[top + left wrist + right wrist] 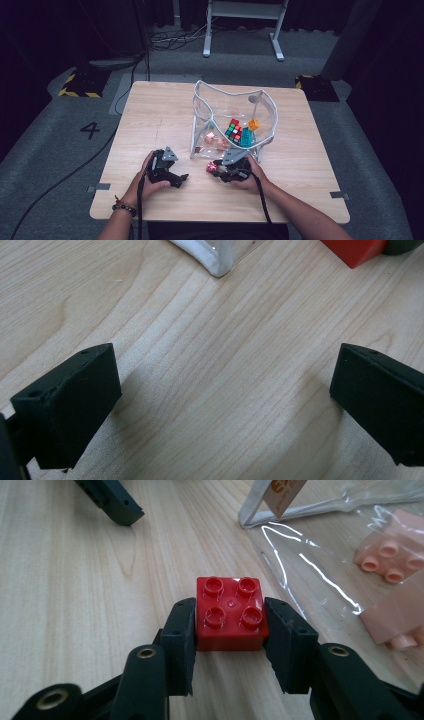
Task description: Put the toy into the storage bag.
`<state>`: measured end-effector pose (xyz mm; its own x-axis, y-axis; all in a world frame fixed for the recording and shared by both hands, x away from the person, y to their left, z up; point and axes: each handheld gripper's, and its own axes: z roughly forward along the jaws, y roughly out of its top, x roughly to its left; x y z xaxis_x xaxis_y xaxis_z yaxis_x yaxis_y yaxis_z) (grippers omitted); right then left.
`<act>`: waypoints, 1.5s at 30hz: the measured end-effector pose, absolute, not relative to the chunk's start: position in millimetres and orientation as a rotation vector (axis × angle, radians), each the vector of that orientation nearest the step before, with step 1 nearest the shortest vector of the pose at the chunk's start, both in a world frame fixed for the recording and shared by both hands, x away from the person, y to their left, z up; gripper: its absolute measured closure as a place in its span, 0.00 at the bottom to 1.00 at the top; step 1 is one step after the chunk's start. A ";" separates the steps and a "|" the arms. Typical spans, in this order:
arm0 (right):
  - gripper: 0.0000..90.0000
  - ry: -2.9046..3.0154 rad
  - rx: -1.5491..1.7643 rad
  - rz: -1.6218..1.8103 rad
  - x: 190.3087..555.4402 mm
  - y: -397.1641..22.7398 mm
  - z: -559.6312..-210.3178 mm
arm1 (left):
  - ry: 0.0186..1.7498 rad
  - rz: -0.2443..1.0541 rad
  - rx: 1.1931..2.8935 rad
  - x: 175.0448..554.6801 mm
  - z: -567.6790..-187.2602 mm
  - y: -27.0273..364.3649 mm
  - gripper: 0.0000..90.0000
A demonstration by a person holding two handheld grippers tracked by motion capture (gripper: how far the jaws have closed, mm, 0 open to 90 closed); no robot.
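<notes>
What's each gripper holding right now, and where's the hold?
The right gripper clamps the red brick by its two opposite side walls, studs up. The left gripper is open over bare table, holding nothing.

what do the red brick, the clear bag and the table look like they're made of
Red brick: glossy moulded plastic, judging by the shine on its studs. Clear bag: thin see-through plastic film with glare streaks and a white trim. Table: pale wood or wood-look laminate, matt, with visible grain.
</notes>
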<state>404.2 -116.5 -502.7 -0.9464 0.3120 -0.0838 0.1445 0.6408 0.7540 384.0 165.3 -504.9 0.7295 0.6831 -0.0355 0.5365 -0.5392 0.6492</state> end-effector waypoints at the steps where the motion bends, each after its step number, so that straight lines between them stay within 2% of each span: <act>1: 0.66 2.649 0.334 1.209 405.5 -116.7 -502.9 | 0.918 0.293 2.278 384.0 -505.0 165.2 0.00; 6: 0.66 2.674 0.350 1.200 399.7 -121.5 -501.5 | 0.918 0.290 2.279 384.0 -504.8 165.3 0.00; 13: 0.66 2.677 0.373 1.221 384.4 -152.3 -491.3 | 0.918 0.291 2.280 384.0 -504.8 165.3 0.00; 21: 0.66 2.619 0.381 1.222 380.0 -202.7 -480.3 | 0.913 0.295 2.278 384.4 -504.9 165.3 0.00; 23: 0.66 2.581 0.467 1.237 383.2 -229.2 -477.1 | 0.913 0.295 2.278 384.4 -504.9 165.4 0.00; 30: 0.66 2.473 0.642 1.257 389.2 -275.6 -472.1 | 0.913 0.296 2.279 384.4 -504.9 165.3 0.00; 35: 0.66 2.379 0.767 1.264 406.9 -305.9 -468.3 | 0.912 0.296 2.279 384.4 -504.9 165.4 0.00; 45: 0.66 2.283 0.955 1.197 454.9 -323.3 -451.4 | 0.913 0.295 2.278 384.4 -504.9 165.3 0.00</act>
